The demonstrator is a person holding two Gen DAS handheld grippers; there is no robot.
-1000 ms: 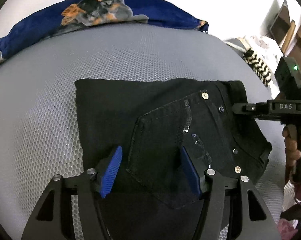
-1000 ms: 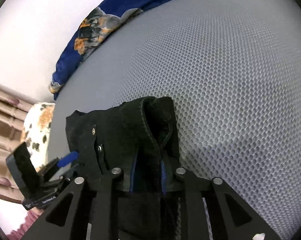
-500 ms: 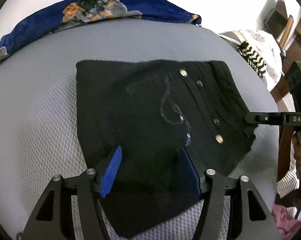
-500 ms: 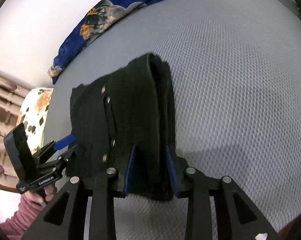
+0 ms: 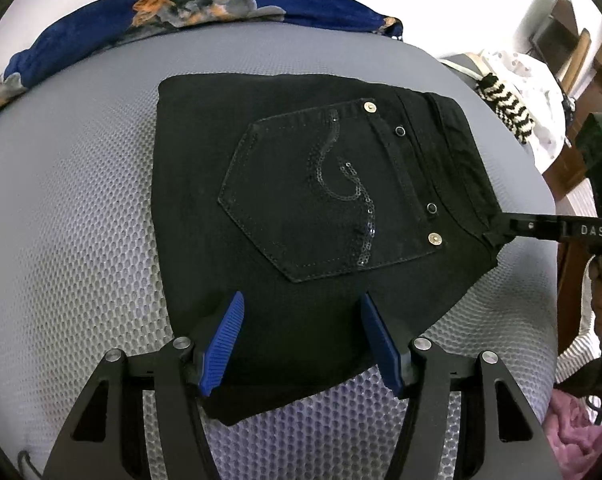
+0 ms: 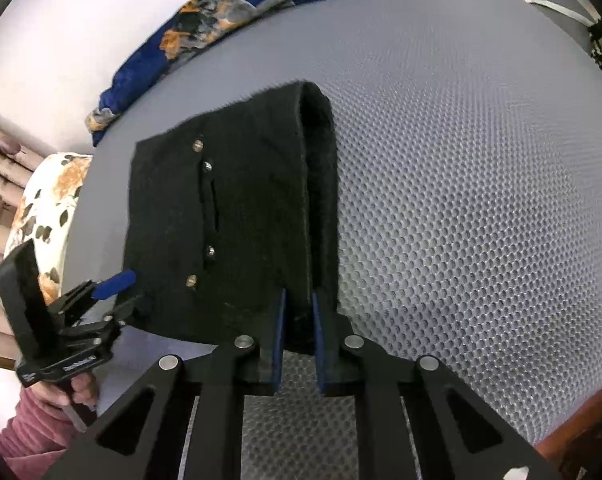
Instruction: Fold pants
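Note:
Black pants (image 5: 285, 208) lie folded into a compact rectangle on a grey mesh surface (image 5: 81, 240), back pocket with a sequin swirl facing up. My left gripper (image 5: 301, 340) is open, its blue pads straddling the near edge of the pants. In the right wrist view the pants (image 6: 229, 232) stand with the waistband fold towards me, and my right gripper (image 6: 299, 332) is shut on the waistband edge. The right gripper also shows in the left wrist view (image 5: 513, 228) at the pants' right corner. The left gripper shows in the right wrist view (image 6: 113, 292) at the left edge.
A blue patterned cloth (image 5: 205, 12) lies along the far edge of the mesh surface. A black-and-white zigzag item (image 5: 505, 104) and white fabric sit at the right. A spotted cushion (image 6: 49, 208) is at the left in the right wrist view. Pink fabric (image 5: 573, 432) is lower right.
The pants have settled flat on the mesh and the pocket side now lies spread. Both grippers have stayed at the pants' edges; the left stays open.

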